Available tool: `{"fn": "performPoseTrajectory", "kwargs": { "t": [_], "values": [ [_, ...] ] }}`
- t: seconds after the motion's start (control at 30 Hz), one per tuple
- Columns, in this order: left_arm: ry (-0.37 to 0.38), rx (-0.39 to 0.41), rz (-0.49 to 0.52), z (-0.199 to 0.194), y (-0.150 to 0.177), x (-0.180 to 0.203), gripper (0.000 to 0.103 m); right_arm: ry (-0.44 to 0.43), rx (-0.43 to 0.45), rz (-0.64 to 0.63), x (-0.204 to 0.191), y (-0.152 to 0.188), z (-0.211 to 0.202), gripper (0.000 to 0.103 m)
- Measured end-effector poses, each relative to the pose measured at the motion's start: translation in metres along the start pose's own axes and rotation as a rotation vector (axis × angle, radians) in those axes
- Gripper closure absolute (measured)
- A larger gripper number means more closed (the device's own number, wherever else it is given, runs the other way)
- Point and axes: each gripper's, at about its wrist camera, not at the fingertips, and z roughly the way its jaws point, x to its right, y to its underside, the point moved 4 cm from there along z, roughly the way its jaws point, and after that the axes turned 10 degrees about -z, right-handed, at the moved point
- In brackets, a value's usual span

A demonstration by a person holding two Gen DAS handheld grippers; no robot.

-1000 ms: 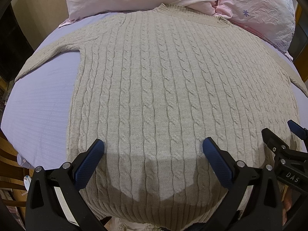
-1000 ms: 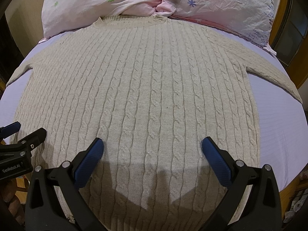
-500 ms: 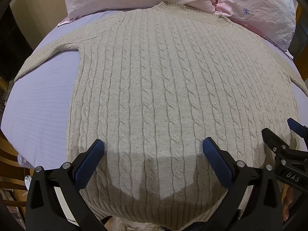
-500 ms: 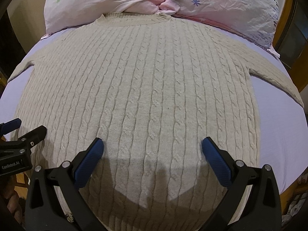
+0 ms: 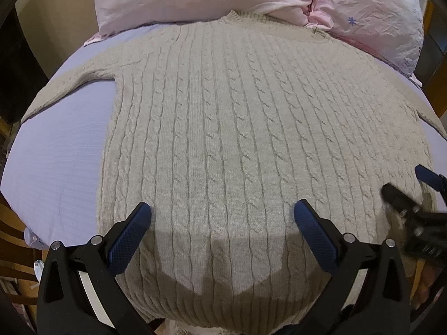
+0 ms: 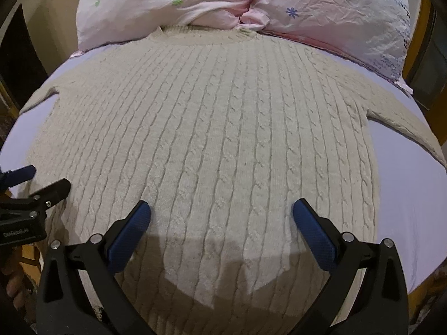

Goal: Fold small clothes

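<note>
A beige cable-knit sweater (image 5: 237,139) lies spread flat on a lilac bed sheet (image 5: 61,162), collar toward the pillows, sleeves out to both sides. It also fills the right wrist view (image 6: 218,139). My left gripper (image 5: 222,215) is open and empty, hovering over the sweater's lower left part near the hem. My right gripper (image 6: 222,215) is open and empty over the lower right part. Each gripper shows at the edge of the other's view: the right one, blurred, in the left wrist view (image 5: 413,195), the left one in the right wrist view (image 6: 33,184).
Two pink flowered pillows (image 6: 251,8) lie at the head of the bed behind the collar. The lilac sheet (image 6: 410,195) shows bare beside each flank of the sweater. A wooden bed frame (image 5: 11,251) runs along the sides. The hem hangs at the near bed edge.
Both grippers have moved slightly forward over the sweater. The right gripper, seen in the left wrist view, is blurred and has shifted a little. The sweater has not moved.
</note>
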Motion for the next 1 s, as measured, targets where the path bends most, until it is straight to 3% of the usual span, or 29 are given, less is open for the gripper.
{"fn": "performPoseTrajectory", "kwargs": {
  "t": [0.07,0.17,0.23,0.27,0.33,0.4,0.47,0.53,0.57,0.87,0.93,1.0],
  "values": [
    [0.014,-0.01,0.004,-0.001,-0.002,-0.001,0.001,0.018,0.032,0.104,0.036,-0.004,-0.011,0.021],
    [0.061,0.011,-0.033,-0.006,-0.011,-0.013,0.001,0.027,0.09,0.394,0.132,-0.001,-0.033,0.026],
    [0.09,0.085,-0.092,-0.017,-0.027,-0.03,0.001,0.019,0.128,0.624,0.209,0.011,-0.041,0.029],
    [0.097,0.113,-0.11,-0.02,-0.032,-0.036,0.001,0.024,0.135,0.713,0.241,0.018,-0.042,0.036],
    [0.129,0.188,-0.162,-0.026,-0.047,-0.055,0.001,0.071,0.146,0.887,0.306,0.036,-0.043,0.05],
    [0.194,0.23,-0.205,-0.027,-0.058,-0.072,0.001,0.136,0.165,1.003,0.356,0.05,-0.043,0.056],
    [0.218,0.243,-0.231,-0.025,-0.066,-0.085,0.001,0.18,0.177,1.091,0.391,0.063,-0.041,0.068],
    [0.184,0.256,-0.258,-0.02,-0.073,-0.098,0.001,0.162,0.177,1.18,0.412,0.075,-0.035,0.074],
    [0.169,0.267,-0.272,-0.018,-0.076,-0.105,0.001,0.145,0.196,1.214,0.419,0.08,-0.033,0.081],
    [0.182,0.336,-0.508,-0.012,-0.097,-0.18,0.001,0.149,0.238,1.254,0.457,0.07,-0.024,0.097],
    [0.213,0.346,-0.57,-0.011,-0.098,-0.197,0.001,0.222,0.272,1.163,0.445,0.044,-0.035,0.097],
    [0.251,0.377,-0.628,-0.014,-0.097,-0.213,0.001,0.279,0.364,0.972,0.411,0.0,-0.06,0.097]
  ]
}}
